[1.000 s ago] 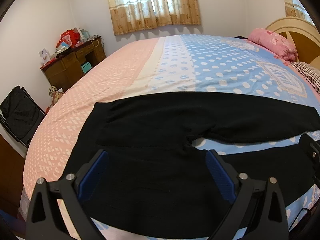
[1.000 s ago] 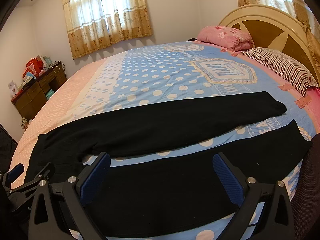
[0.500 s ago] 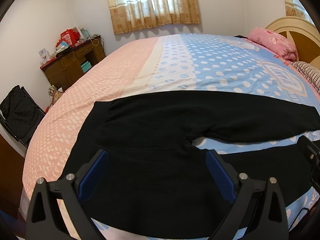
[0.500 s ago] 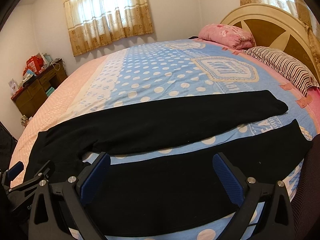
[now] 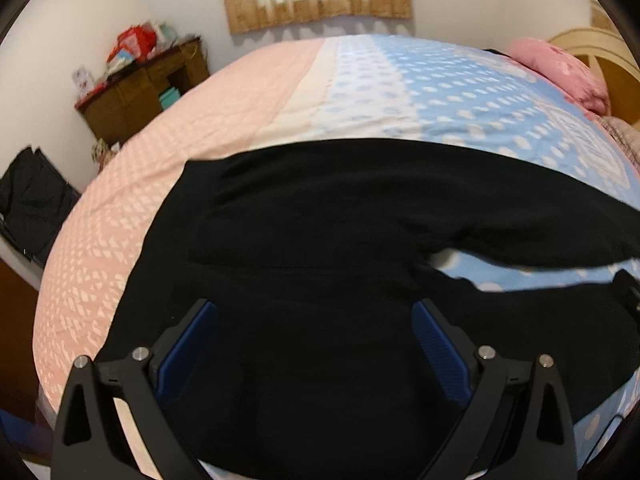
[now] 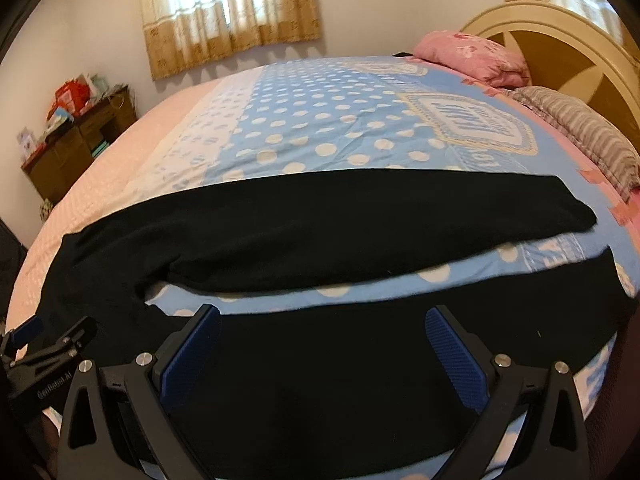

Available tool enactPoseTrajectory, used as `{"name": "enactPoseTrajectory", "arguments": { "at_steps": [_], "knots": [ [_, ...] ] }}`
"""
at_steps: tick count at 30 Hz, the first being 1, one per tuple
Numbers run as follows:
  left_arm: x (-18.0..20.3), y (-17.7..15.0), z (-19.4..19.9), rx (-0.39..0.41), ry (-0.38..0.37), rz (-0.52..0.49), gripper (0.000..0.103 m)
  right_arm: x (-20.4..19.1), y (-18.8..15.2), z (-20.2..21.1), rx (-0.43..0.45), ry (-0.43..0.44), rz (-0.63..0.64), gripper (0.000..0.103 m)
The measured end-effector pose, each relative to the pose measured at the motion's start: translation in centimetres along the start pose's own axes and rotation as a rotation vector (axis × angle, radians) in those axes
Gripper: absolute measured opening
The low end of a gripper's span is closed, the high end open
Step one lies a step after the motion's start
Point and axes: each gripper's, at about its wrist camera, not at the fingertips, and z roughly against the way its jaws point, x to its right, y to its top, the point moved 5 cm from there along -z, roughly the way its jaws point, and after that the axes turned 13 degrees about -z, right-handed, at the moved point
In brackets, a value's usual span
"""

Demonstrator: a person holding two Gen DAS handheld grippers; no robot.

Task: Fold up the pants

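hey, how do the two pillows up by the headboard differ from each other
The pink pillow is plain pink with a faint floral print, while the striped pillow carries grey and pale stripes. The pink pillow sits farther back, by the far end of the headboard; the striped pillow lies nearer the camera. The pink pillow looks bunched and puffy, the striped pillow flatter. Both rest on the bed against the headboard, well clear of the black pants.

White walls, backlit tan curtains, wooden desk in corner, arched headboard
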Motion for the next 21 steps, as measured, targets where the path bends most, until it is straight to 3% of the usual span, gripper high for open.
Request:
{"name": "enactPoseTrajectory", "arguments": {
  "at_steps": [4,10,14,21],
  "knots": [
    [-1.6,1.0,-1.2,-0.005,-0.029,0.032,0.100,-1.9,1.7,-1.2,-0.015,0.062,0.058,0.102],
    [-3.8,3.1,-2.9,-0.001,0.009,0.034,0.100,-6.2,4.1,-3.6,-0.059,0.201,0.158,0.102],
    [-6.0,3.6,-4.8,-0.038,-0.004,0.080,0.100,-10.1,5.0,-6.9,-0.085,0.264,0.327,0.100],
    [-7.9,3.4,-7.4,-0.089,-0.011,0.138,0.100,-14.7,7.1,-14.9,-0.217,0.322,0.481,0.076]
  ]
}}
